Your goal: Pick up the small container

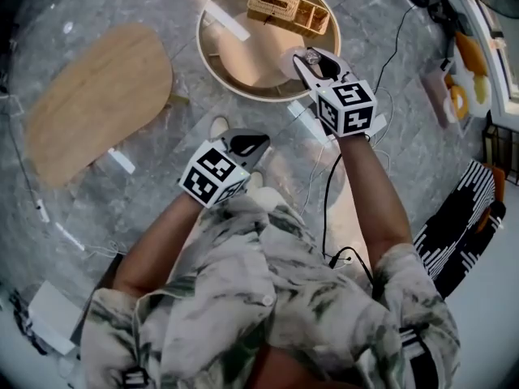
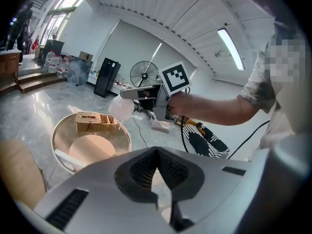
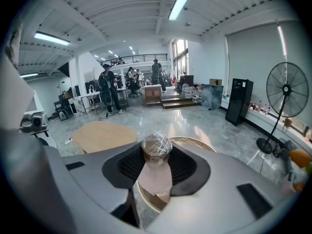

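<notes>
The small container [image 1: 292, 61], a clear cup with a domed lid, sits between the jaws of my right gripper [image 1: 302, 57], which is shut on it. It hangs above the near rim of the round glass-topped table [image 1: 203, 51]. In the right gripper view the small container [image 3: 156, 152] fills the gap of the right gripper [image 3: 157, 162], with both pads against its sides. The left gripper view shows the same small container [image 2: 121, 110] hanging under the other gripper. My left gripper [image 1: 250, 143] is held low near my body, shut and empty; its pads [image 2: 168, 172] meet at their tips.
A wicker basket [image 1: 288, 8] stands at the round table's far side. An oval wooden table [image 1: 97, 100] is to the left. Cables [image 1: 328, 209] run over the marble floor. A black-and-white striped cloth [image 1: 458, 217] lies at right. A standing fan [image 3: 285, 91] is at the far right.
</notes>
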A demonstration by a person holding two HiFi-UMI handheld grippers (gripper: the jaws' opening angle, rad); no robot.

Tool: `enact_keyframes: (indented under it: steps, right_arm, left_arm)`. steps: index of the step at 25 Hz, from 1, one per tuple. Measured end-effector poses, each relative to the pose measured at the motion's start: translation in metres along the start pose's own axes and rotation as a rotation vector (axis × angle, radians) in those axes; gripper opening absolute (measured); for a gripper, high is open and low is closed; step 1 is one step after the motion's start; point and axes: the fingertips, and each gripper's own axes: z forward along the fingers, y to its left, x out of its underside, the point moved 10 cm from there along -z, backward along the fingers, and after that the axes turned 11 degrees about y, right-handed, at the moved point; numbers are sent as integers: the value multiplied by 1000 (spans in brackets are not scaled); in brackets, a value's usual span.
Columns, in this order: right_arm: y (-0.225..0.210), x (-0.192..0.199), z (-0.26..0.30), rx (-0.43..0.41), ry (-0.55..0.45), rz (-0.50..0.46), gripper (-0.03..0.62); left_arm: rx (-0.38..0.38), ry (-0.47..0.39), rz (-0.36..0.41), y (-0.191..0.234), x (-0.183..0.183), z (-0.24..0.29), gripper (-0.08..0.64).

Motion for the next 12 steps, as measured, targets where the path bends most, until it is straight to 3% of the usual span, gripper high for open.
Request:
enact_keyframes:
  steps: [12]
  right_arm:
    - [1, 4, -6, 2, 5, -14, 156]
  left_arm:
    - [-6, 2, 9, -5, 1, 2, 21]
